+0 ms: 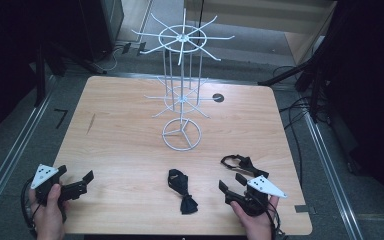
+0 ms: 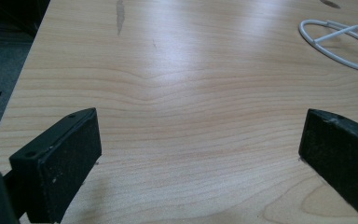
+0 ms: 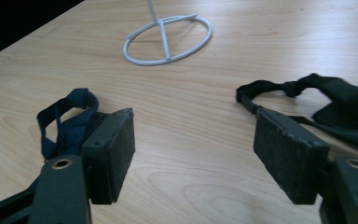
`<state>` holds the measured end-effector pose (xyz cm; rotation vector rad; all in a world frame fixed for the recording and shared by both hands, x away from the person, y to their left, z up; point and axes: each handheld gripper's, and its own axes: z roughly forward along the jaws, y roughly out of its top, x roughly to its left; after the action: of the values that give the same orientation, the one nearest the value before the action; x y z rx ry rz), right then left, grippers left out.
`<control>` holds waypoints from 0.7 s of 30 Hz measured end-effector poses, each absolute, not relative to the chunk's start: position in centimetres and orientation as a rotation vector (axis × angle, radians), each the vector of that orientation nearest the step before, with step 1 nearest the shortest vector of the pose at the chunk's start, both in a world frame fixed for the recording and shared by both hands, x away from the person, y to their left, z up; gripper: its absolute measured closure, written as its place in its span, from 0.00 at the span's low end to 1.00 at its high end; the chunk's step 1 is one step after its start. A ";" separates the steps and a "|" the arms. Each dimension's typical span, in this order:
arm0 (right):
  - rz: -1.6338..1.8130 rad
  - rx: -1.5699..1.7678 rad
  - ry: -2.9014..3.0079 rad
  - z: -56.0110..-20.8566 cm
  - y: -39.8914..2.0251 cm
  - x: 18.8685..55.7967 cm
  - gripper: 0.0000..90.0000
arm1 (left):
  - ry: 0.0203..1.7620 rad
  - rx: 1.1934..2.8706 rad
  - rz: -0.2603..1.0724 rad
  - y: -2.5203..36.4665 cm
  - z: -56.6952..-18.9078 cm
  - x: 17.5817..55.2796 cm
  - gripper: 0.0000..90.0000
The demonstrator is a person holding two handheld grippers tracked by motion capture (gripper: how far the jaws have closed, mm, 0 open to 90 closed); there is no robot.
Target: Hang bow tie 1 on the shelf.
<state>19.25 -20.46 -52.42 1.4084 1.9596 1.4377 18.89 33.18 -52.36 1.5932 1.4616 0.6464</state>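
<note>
A white wire display rack (image 1: 181,75) stands mid-table on a ring base (image 1: 181,134), with hook arms spreading at two levels. A dark navy bow tie (image 1: 181,192) lies near the front edge. A black bow tie (image 1: 242,164) with its strap lies to its right. My left gripper (image 1: 82,184) rests open at the front left over bare wood (image 2: 200,144). My right gripper (image 1: 231,182) is open at the front right, low over the table between the two ties (image 3: 193,135). The navy tie (image 3: 65,116) sits behind its left jaw and the black tie (image 3: 335,98) beyond its right jaw.
The wooden table (image 1: 120,125) has a small dark round hole (image 1: 218,97) behind the rack. The ring base (image 2: 335,42) shows at the left gripper view's top right. Dark stands and cables (image 1: 300,105) surround the table on the floor.
</note>
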 end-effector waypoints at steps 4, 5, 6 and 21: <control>1.470 1.378 2.000 -52.4 -19.3 19.0 0.41 | 1.461 1.593 0.646 33.2 -52.4 18.9 0.00; 1.474 1.377 2.005 -52.4 -19.0 19.0 0.41 | 1.461 1.593 0.646 33.2 -52.4 18.9 0.00; 1.474 1.377 2.005 -52.4 -19.0 19.0 0.41 | 1.461 1.593 0.646 33.2 -52.4 18.9 0.00; 1.489 1.338 2.130 -52.9 -14.6 18.8 0.44 | 1.463 1.590 0.640 33.3 -52.4 18.9 0.00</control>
<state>18.82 -14.60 -52.92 1.3380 2.1299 1.4886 18.89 33.25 -52.36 1.5903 1.4626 0.6398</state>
